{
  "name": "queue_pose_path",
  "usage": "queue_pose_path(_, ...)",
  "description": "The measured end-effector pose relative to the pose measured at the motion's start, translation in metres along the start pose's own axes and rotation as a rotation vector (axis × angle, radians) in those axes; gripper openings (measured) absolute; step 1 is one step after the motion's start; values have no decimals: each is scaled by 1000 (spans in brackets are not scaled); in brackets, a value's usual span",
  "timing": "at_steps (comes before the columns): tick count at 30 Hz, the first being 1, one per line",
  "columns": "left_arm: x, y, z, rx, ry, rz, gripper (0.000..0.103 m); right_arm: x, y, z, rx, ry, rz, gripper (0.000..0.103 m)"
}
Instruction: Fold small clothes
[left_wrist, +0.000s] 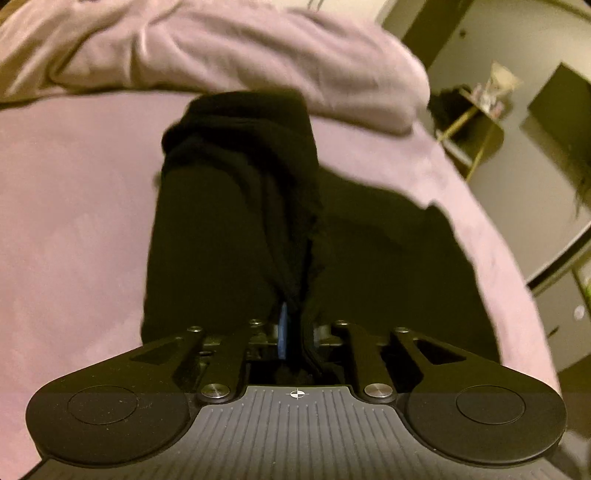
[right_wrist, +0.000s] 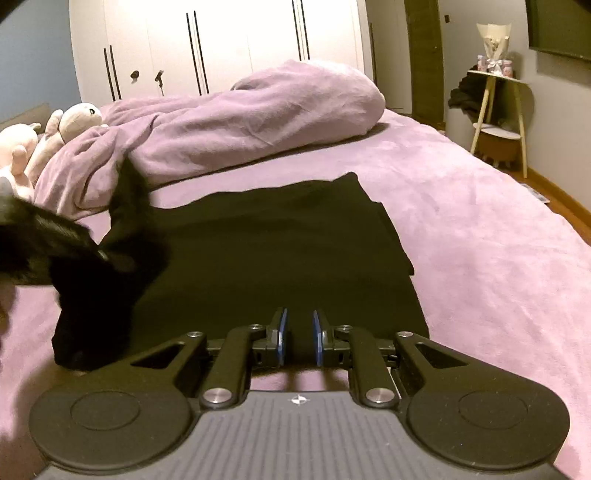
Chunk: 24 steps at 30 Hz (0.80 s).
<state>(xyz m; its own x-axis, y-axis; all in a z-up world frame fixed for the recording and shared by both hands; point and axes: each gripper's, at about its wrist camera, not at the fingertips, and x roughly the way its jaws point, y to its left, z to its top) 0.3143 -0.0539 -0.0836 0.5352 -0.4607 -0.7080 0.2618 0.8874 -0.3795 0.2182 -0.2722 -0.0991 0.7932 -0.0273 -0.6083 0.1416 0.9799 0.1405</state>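
Lilac bedding covered the bed (right_wrist: 480, 236) where a black garment (right_wrist: 273, 258) lay partly folded. Left gripper (left_wrist: 293, 332) fingers pinched its lifted edge to carry the fold over; right gripper (right_wrist: 299, 338) fingers stood slightly apart, holding nothing.

A rumpled lilac duvet (right_wrist: 258, 110) lies across the bed (right_wrist: 480, 240) — plush toys (right_wrist: 55, 129) beside it, white wardrobe (right_wrist: 221, 37) behind.

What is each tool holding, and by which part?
Left tool: a bunched fold of the black garment. Right tool: nothing, open over it.
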Motion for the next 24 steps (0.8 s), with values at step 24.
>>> queue_pose_path(24,-44,60,-34,-159,-22,54,36,18,18,18,-15,50,115,21)
